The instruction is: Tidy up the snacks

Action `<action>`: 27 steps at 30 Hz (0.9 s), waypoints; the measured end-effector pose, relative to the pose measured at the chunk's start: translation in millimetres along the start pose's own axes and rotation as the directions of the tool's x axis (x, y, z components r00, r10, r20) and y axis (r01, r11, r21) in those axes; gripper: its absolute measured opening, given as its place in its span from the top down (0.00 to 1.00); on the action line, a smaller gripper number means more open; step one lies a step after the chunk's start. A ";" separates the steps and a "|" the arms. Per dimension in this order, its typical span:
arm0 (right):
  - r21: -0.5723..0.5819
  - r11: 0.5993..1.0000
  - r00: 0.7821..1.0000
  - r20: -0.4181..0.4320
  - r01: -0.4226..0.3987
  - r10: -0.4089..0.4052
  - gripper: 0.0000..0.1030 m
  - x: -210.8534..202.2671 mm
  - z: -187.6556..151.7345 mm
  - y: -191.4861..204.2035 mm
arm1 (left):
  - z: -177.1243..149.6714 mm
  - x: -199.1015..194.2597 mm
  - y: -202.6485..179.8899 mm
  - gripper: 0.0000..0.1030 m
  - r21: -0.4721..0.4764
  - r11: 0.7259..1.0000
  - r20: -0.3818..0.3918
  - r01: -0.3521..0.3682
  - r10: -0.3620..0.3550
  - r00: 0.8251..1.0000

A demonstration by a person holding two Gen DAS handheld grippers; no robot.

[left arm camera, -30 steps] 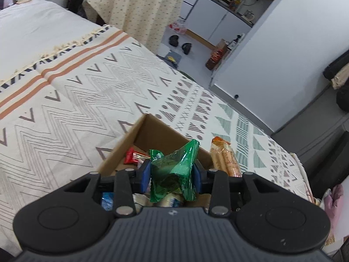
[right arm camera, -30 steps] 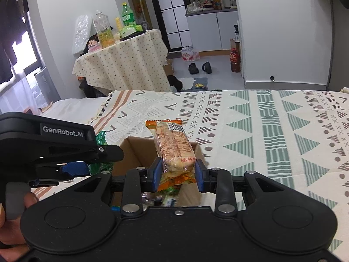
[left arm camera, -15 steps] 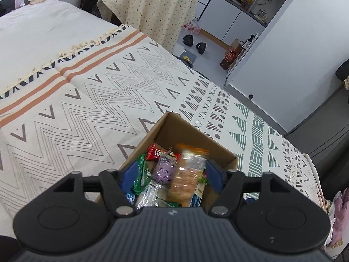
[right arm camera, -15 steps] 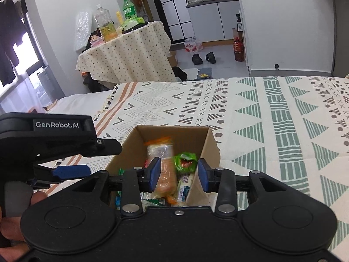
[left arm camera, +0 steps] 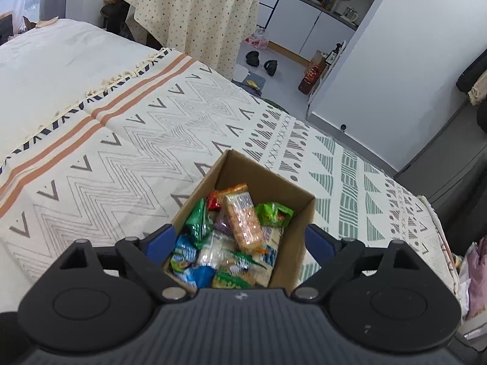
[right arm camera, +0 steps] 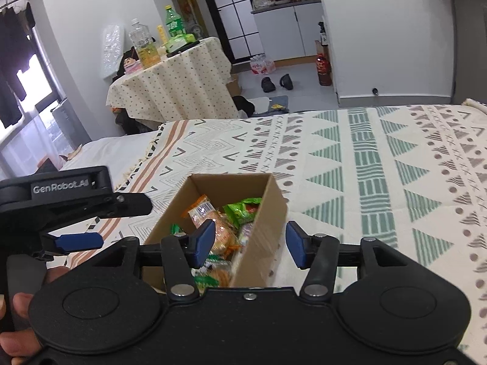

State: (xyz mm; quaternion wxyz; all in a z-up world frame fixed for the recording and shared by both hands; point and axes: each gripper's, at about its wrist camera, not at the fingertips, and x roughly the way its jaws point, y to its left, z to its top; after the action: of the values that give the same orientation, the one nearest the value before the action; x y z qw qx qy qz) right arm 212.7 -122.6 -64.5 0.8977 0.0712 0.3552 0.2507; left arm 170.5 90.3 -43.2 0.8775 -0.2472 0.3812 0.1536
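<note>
An open cardboard box [left arm camera: 268,173] [right arm camera: 274,200] sits on the patterned bedspread, filled with several snack packs. On top lie an orange cracker pack [left arm camera: 243,219] [right arm camera: 210,213], a bright green packet [left arm camera: 274,213] [right arm camera: 243,210] and a dark green pouch [left arm camera: 199,222]. My left gripper [left arm camera: 240,243] hangs open just above the box's near end, nothing between its blue pads. Also open and empty, my right gripper [right arm camera: 248,245] straddles the box's near right wall. In the right wrist view the left gripper [right arm camera: 76,210] shows at the left, held by a hand [right arm camera: 18,319].
The bedspread [left arm camera: 121,152] [right arm camera: 380,167] stretches wide around the box. Beyond the bed stands a round table [left arm camera: 194,15] [right arm camera: 170,82] with bottles. Shoes [right arm camera: 277,82] lie on the floor, and a white wall [left arm camera: 395,60] rises at the right.
Both grippers have opened: the left let go of the dark green pouch, the right dropped the orange cracker pack. Both packs now lie in the box, and the grippers have drawn back.
</note>
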 end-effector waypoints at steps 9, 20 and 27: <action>0.060 0.998 1.000 -0.009 0.030 -0.029 0.39 -35.1 -6.0 -17.0 | -11.6 -30.4 -13.7 0.09 0.090 0.996 0.000 0.025 -0.025 1.000; 0.081 0.996 0.999 0.006 0.049 -0.050 0.18 -83.2 -15.0 -23.6 | -30.7 -70.8 -25.1 0.05 0.174 0.982 -0.008 0.071 -0.071 0.997; 0.067 0.995 0.997 0.022 0.073 -0.075 0.07 -109.8 -20.9 -19.1 | -42.1 -90.4 -26.0 0.00 0.217 0.973 -0.006 0.080 -0.081 0.997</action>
State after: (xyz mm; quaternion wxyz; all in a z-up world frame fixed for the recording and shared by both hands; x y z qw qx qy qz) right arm 137.9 -195.1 -19.7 0.9078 0.0907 0.3550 0.2043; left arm 97.6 38.1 7.6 0.9054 -0.1648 0.3839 0.0757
